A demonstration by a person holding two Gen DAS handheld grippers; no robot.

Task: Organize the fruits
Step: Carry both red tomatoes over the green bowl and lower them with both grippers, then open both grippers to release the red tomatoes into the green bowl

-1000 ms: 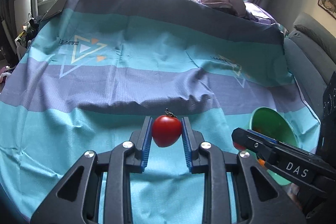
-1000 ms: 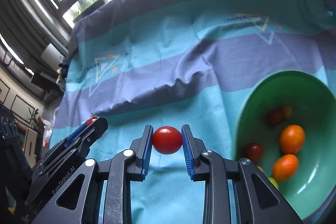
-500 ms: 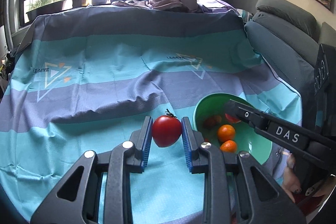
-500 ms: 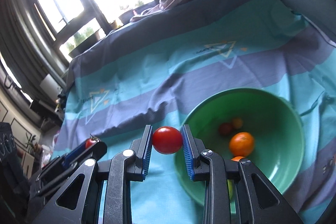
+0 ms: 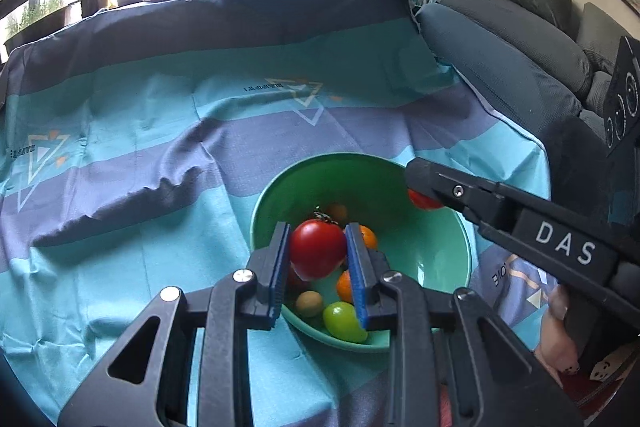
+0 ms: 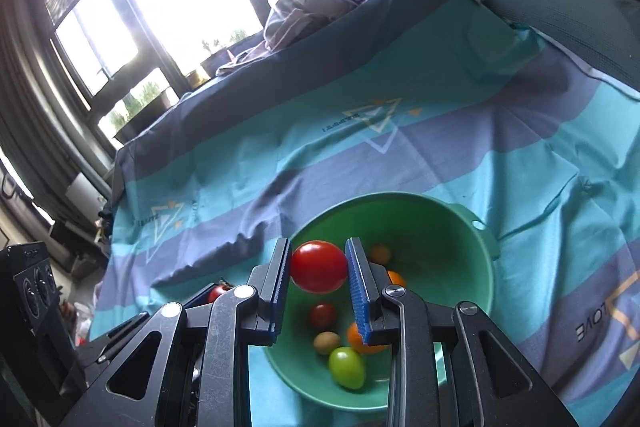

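- Your left tool [image 5: 318, 259] is clamped on a red tomato with a stem [image 5: 317, 248], its blue pads pressing the fruit from both sides.
- That tomato hangs above the near-left part of the green bowl [image 5: 436, 247], over the fruit already inside.
- Your right tool [image 6: 319, 269] grips a smooth red tomato [image 6: 319, 267] the same way, blue pads tight on its left and right.
- This second tomato sits above the near-left rim area of the green bowl [image 6: 448, 239] in the right wrist view.
- From the left wrist view, your right tool [image 5: 426, 193] reaches in from the right over the bowl's far-right rim, with a sliver of its red tomato [image 5: 420, 200] showing beneath the black finger.
- From the right wrist view, your left tool shows at the lower left, just beside the bowl, with its stemmed tomato [image 6: 218, 293] peeking between the fingers.
- Inside the bowl lie a green fruit [image 6: 346, 367], a small tan fruit [image 6: 326, 342], a small dark red tomato [image 6: 322, 315] and orange fruits [image 6: 362, 341], clustered toward the near side.
- The bowl rests on a striped teal and purple cloth [image 5: 140, 155] that covers the tabletop.
- A grey sofa [image 5: 520, 39] stands just beyond the cloth's right edge.
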